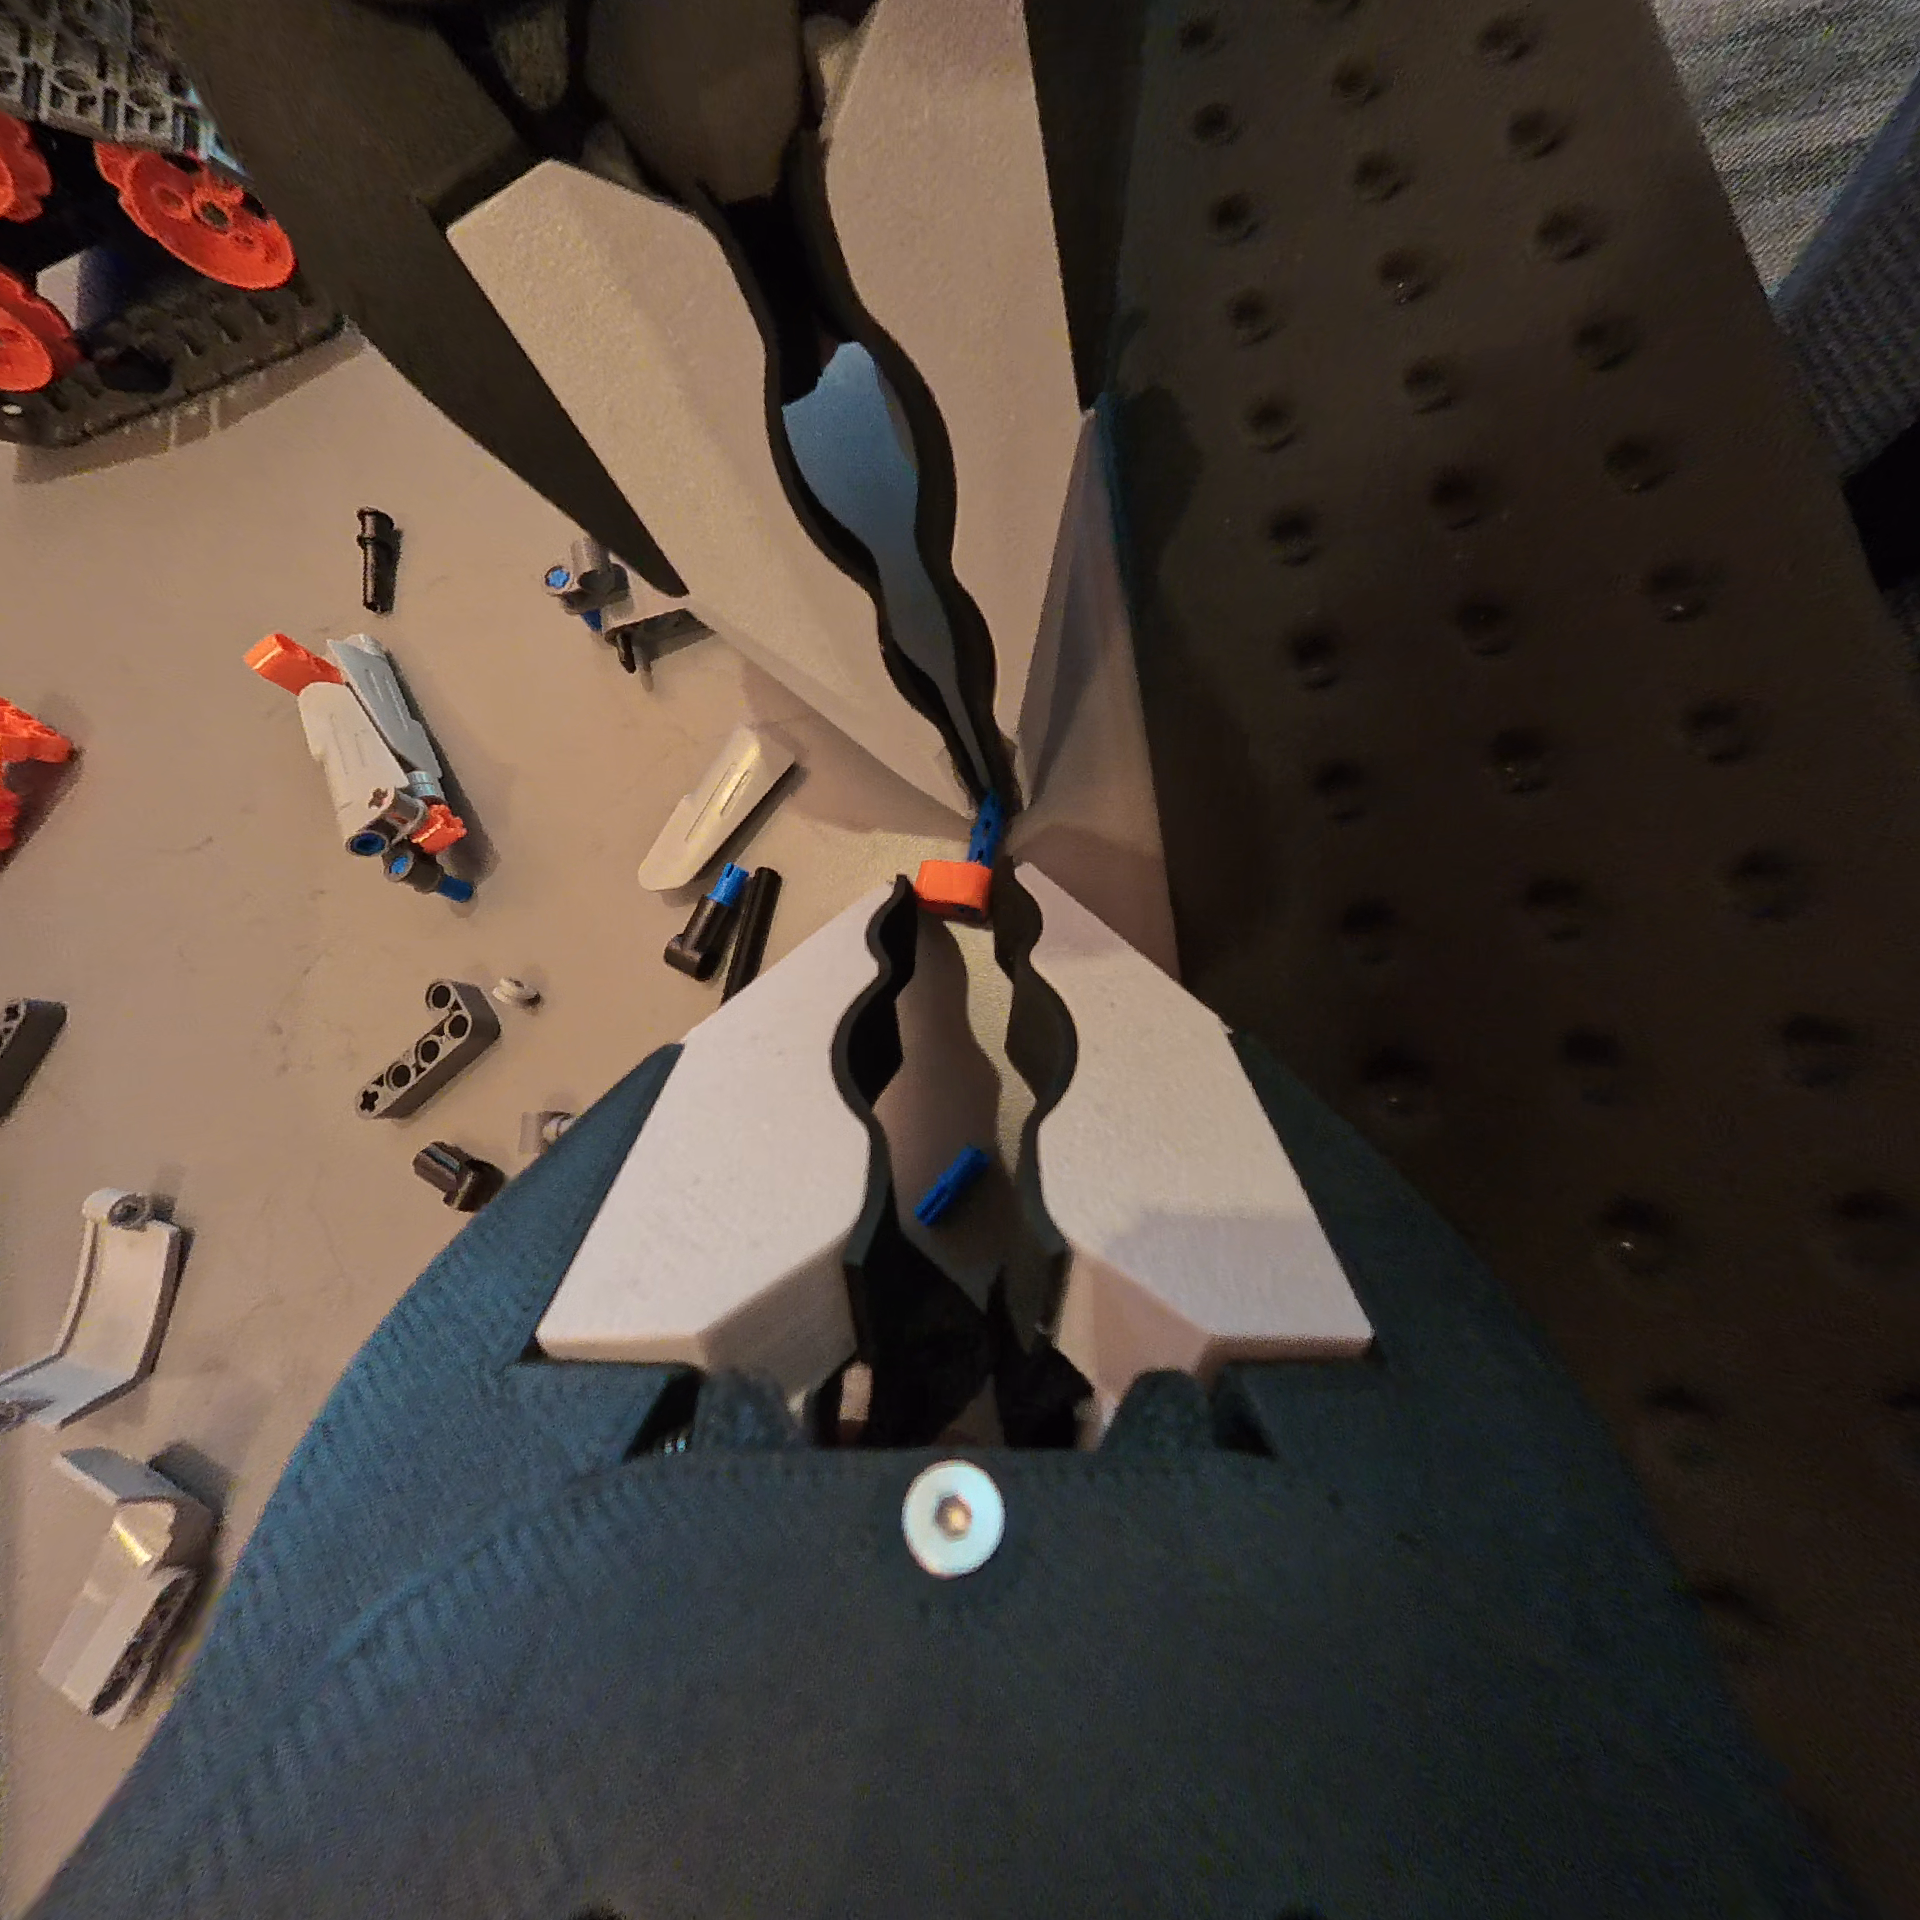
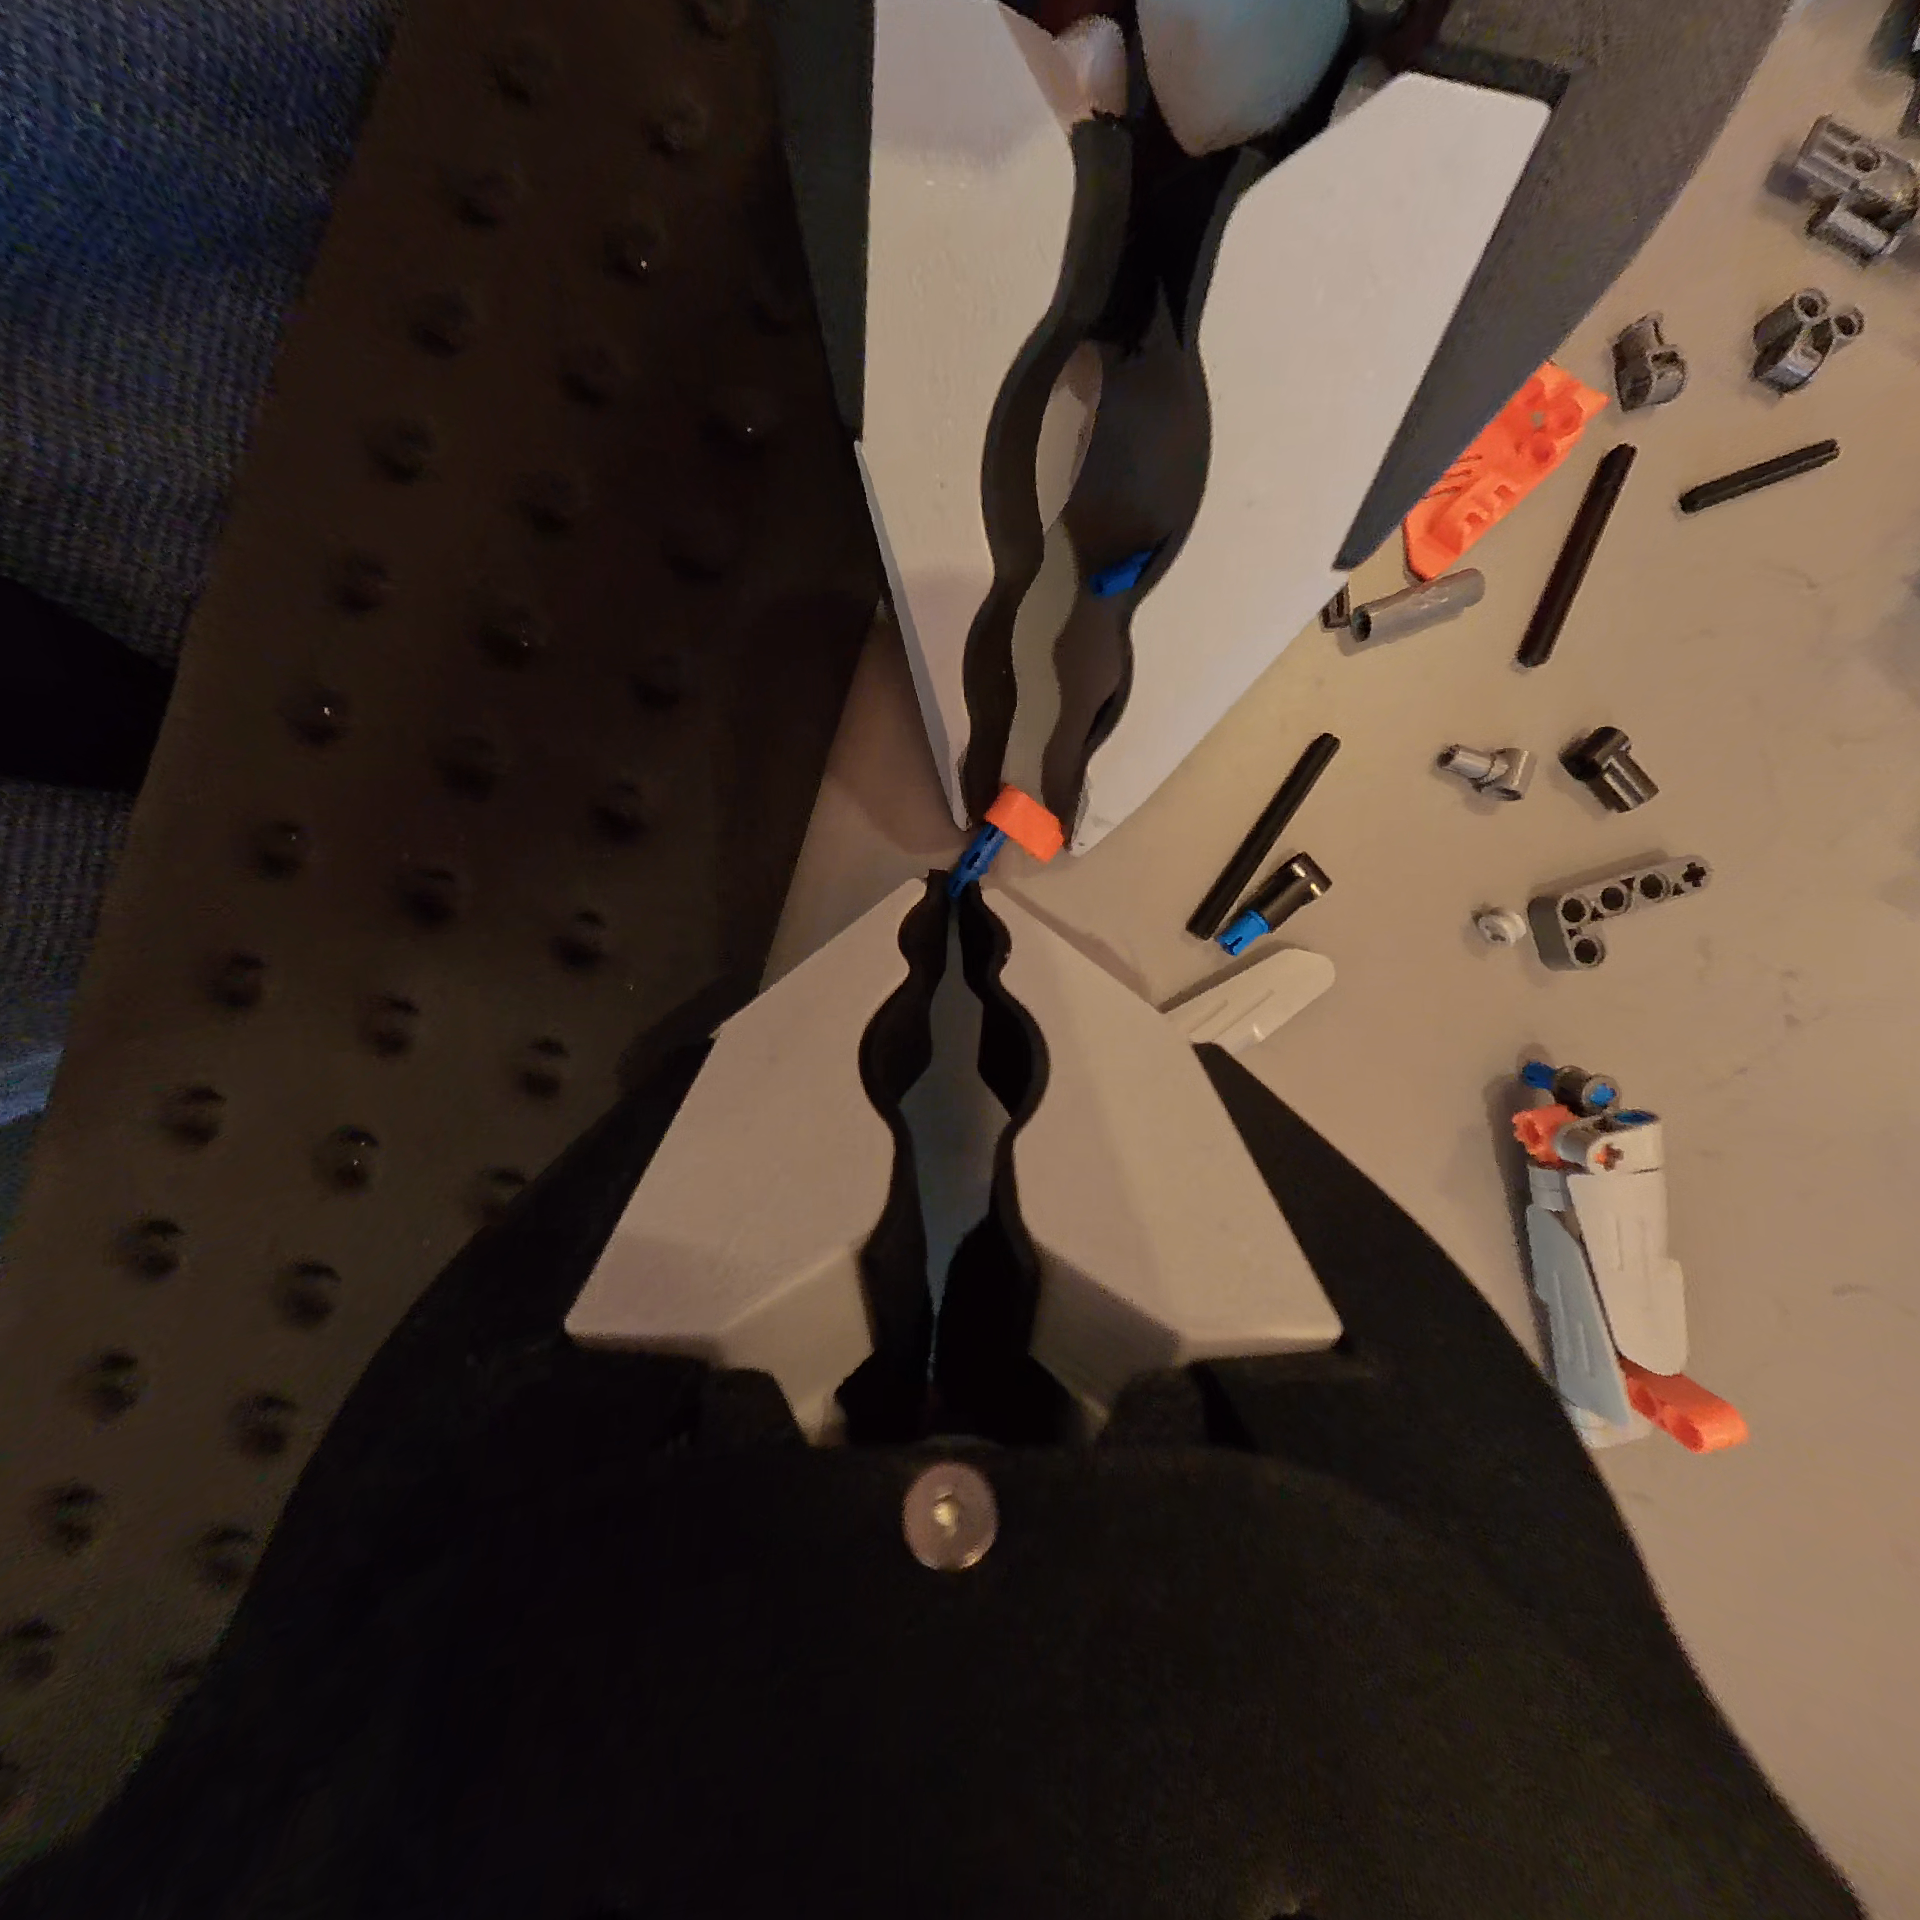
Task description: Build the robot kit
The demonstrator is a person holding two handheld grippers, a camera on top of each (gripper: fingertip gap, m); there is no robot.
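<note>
Closest in, the left tool [image 1: 954, 896] has its wavy black-lined grey tips pinched on a small orange plastic bush [image 1: 952, 889], gripped right at the very end, presumably so the hole stays exposed. A loose short blue pin [image 1: 951, 1184] lies on the beige tabletop [image 1: 229, 935] underneath, seen through the gap between the fingers further back.

Facing it tip to tip, the right tool [image 2: 961, 899] is clamped on a thin blue plastic pin [image 2: 977, 858], held by its tail so the free end points straight at the bush. From the right wrist view the pin's end meets the orange bush [image 2: 1024, 823]; whether it's actually seated inside, can't tell. Both sit in the air above the tabletop, near its edge by a dark dimpled mat [image 1: 1507, 727].

Further out, loose bits are spread flat: a white curved panel piece [image 1: 715, 810], a black connector with a blue pin [image 1: 712, 920], a dark grey L-shaped beam with holes [image 1: 428, 1049], and a grey-and-white sub-assembly with orange ends [image 1: 364, 748]. At the far corner sits a dark frame with orange gear wheels [image 1: 197, 203].
</note>
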